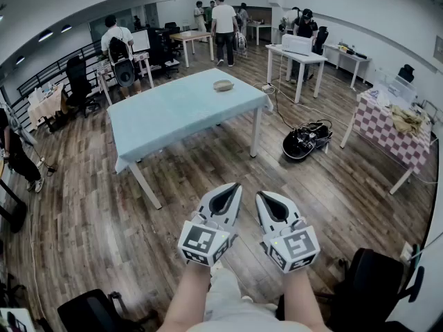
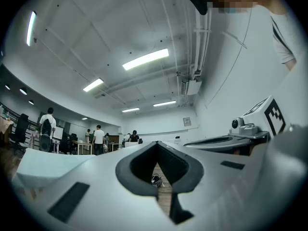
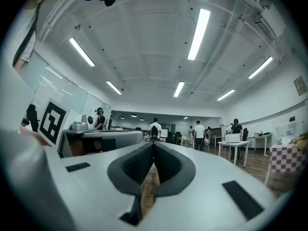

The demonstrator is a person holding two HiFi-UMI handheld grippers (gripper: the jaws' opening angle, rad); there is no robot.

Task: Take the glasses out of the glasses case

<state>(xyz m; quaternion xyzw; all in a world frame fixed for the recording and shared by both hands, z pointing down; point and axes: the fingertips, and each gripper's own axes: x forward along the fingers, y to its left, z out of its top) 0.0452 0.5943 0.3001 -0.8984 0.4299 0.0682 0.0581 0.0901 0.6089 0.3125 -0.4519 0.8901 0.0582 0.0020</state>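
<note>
Head view: I had the left gripper (image 1: 233,188) and the right gripper (image 1: 262,197) side by side over the wooden floor (image 1: 104,213), well apart from the table (image 1: 173,113) with the pale cloth.
Grip state: both grippers were clenched, tips pressed together, with nothing between them in either gripper view.
Task's thing: I judged the small pale oval thing (image 1: 223,85) near the table's far end, close to its right edge, to be the glasses case. It was too small for me to tell whether it was open or closed, and no glasses showed.
Done: nothing, as far as I could see; the case lay untouched.
Left: get to the table, steady the case, open it, lift the glasses out.
Around: a black bundle of gear (image 1: 304,142) with cables lay on the floor just right of the table. A checked-cloth table (image 1: 391,126) stood further right, an office chair (image 1: 374,282) was close at my right, and people (image 1: 223,19) stood at the far desks.
In the way: only bare floor lay between me and the table's near edge. The cables were the one thing I judged worth skirting.
</note>
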